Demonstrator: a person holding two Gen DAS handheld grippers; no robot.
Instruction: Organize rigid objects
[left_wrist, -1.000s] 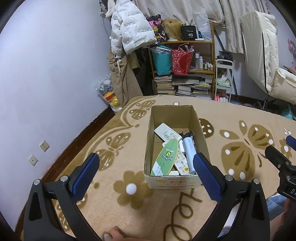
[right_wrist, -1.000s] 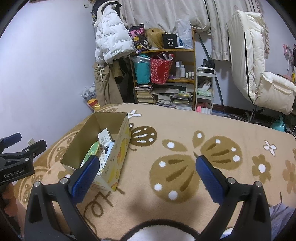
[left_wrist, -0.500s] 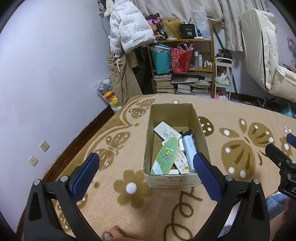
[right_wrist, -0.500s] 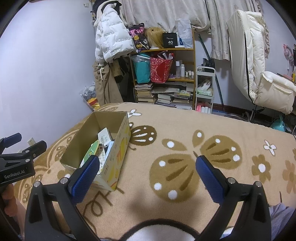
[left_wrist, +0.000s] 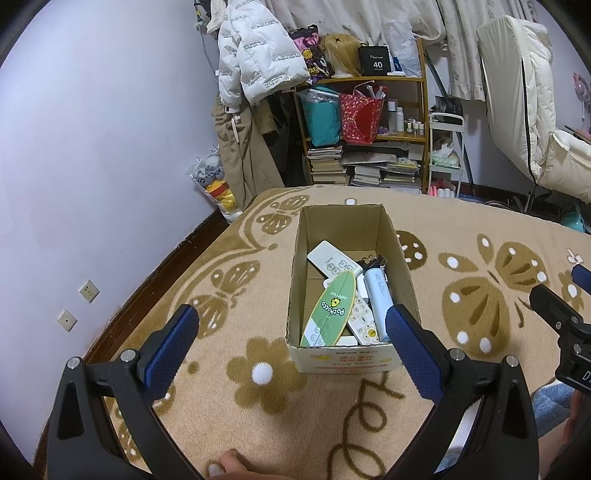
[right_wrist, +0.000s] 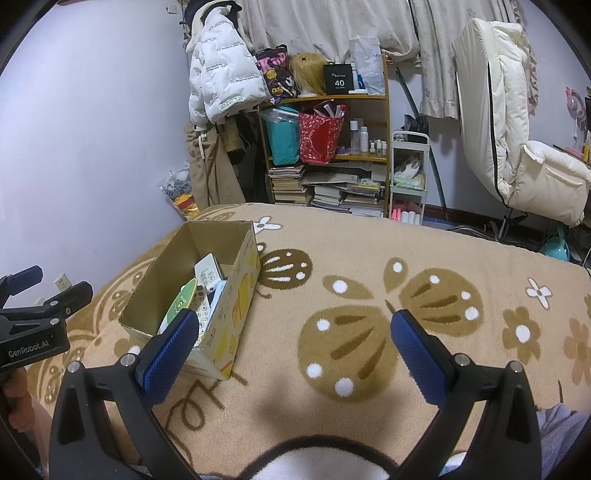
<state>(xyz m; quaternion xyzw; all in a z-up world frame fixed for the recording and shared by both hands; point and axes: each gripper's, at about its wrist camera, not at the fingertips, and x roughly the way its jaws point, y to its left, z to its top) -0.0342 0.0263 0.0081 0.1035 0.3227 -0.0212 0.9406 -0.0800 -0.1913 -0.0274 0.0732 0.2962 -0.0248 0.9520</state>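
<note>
The cardboard box (left_wrist: 352, 291) of rigid objects sits on the patterned blanket (left_wrist: 461, 229), straight ahead of the left gripper (left_wrist: 288, 332) in the left wrist view, its long axis running away from the camera along the fingers' line. Inside lie a white remote (left_wrist: 330, 260), a green surfboard-shaped item (left_wrist: 330, 308) leaning lengthwise, a pale blue cylinder (left_wrist: 376, 299) beside it, and another white remote (left_wrist: 364, 321) between them. The left gripper hovers above the box's near end with its jaws spread wide and nothing between them; the box's near wall falls in the gap. The right gripper (left_wrist: 554, 314) shows at the frame's right edge, well apart from the box.

In the right wrist view, the box (right_wrist: 221, 306) lies ahead and to the left, its near corner behind the left blue pad (right_wrist: 168, 352). The right gripper (right_wrist: 291, 354) is wide open and empty over bare blanket. The left gripper appears the nearer, so any reach into the box probably falls to it.
</note>
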